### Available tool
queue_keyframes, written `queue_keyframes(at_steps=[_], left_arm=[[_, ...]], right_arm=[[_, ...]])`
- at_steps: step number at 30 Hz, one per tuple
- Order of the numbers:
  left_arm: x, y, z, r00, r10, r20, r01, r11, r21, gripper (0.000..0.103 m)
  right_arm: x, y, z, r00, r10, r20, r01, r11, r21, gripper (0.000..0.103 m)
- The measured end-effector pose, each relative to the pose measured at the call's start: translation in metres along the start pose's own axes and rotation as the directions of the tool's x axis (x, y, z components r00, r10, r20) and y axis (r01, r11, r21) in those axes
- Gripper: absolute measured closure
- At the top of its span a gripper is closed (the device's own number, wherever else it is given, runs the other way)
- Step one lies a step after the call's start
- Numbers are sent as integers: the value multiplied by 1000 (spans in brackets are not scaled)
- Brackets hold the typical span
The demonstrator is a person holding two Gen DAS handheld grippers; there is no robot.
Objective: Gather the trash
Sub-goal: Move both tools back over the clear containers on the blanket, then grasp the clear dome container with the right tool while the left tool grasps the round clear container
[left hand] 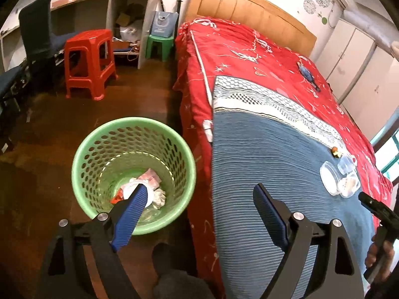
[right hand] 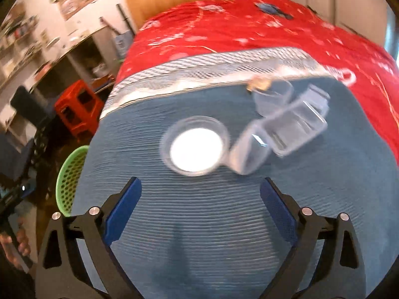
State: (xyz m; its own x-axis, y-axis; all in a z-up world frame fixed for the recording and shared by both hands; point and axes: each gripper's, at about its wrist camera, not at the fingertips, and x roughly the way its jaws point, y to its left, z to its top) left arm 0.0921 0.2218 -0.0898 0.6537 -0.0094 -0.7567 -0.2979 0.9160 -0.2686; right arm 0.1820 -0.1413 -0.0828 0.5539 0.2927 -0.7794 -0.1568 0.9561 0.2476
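Note:
A green perforated basket (left hand: 84, 154) stands on the floor beside the bed and holds crumpled paper and wrappers (left hand: 149, 182). My left gripper (left hand: 199, 199) is open and empty, above the basket and the bed's edge. On the blue blanket (right hand: 199, 224) lie a round clear lid with a white centre (right hand: 195, 145), a clear hinged plastic box (right hand: 281, 129), a clear cup (right hand: 274, 94) and a small gold wrapper (right hand: 258, 83). My right gripper (right hand: 200, 194) is open and empty, just short of the lid. The same containers (left hand: 340, 177) show in the left wrist view.
The bed has a red cover (left hand: 249, 49) and a wooden headboard (left hand: 249, 10). A small blue object (left hand: 308, 73) lies on the cover. A red stool (left hand: 89, 62), a green stool (left hand: 159, 46), a dark chair (left hand: 37, 30) and shelves stand on the brown floor.

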Motion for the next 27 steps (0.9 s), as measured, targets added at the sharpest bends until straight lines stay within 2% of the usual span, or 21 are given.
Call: queue_keyframes(at_steps=[5,10,17,20,25,27], left_arm=[[6,-23,2,1000,-24,-10,24,999,49,20],[14,-50,4,998,-59,-24,61,994,87,19],[24,-89,6,994,-102,-40,107,984,145,19],[28,-107,7,991,-121,-51,128,977,173,19],[39,-146,7,984,-161,-79,175,953,246,19],[45,-162,7,980,-174,-93,193,941,277,19]], right_arm=[[9,-23,7,999,49,-13,-47,993,109,14],[18,-38,14,993,120,-10,-114,969,220,16],[29,-52,19,989,149,-7,-140,941,307,23],[31,-57,21,988,156,-4,-146,935,322,29],[33,-65,22,984,175,-11,-161,926,343,51],[28,-69,20,982,187,-4,-174,922,345,53]])
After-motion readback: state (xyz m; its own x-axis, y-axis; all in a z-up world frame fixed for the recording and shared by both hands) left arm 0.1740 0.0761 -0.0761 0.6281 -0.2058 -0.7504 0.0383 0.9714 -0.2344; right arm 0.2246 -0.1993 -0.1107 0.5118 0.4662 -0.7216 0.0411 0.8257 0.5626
